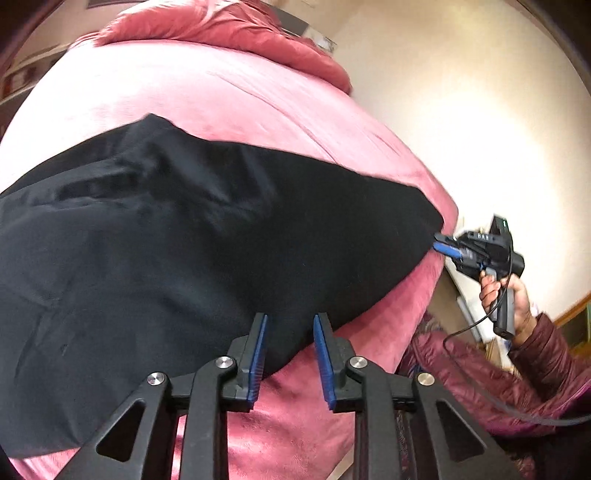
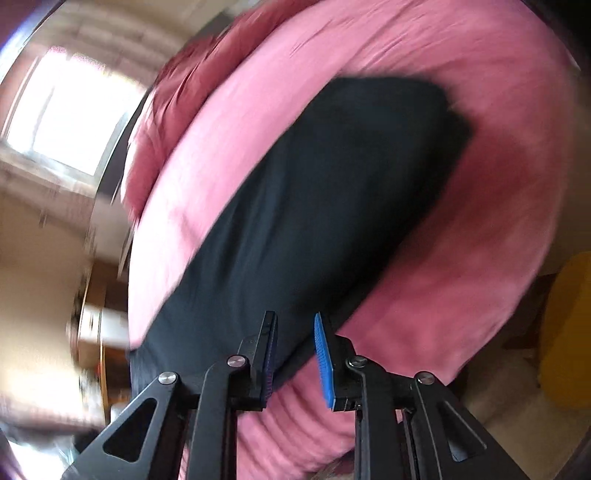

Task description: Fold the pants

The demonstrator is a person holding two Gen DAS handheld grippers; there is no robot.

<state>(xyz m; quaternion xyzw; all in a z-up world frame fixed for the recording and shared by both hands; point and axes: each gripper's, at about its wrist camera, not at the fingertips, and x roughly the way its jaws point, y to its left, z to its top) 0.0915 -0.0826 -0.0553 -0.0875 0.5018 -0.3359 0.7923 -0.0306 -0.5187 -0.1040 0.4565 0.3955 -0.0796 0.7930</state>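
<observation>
Black pants [image 1: 184, 240] lie spread across a pink bed [image 1: 207, 92]. My left gripper [image 1: 290, 321] is open, its blue-padded fingers just over the near edge of the pants, holding nothing. My right gripper [image 1: 443, 245] shows in the left wrist view at the pants' right end, at the bed's corner; its tips touch the cloth there. In the blurred right wrist view, the right gripper [image 2: 295, 325] is open over the near end of the pants [image 2: 332, 192], which stretch away across the bed [image 2: 480, 221].
A rumpled red blanket [image 1: 229, 29] lies at the far end of the bed. The bed's edge drops to a pale floor [image 1: 461, 110] on the right. A window [image 2: 66, 110] and a yellow object [image 2: 569, 325] show in the right wrist view.
</observation>
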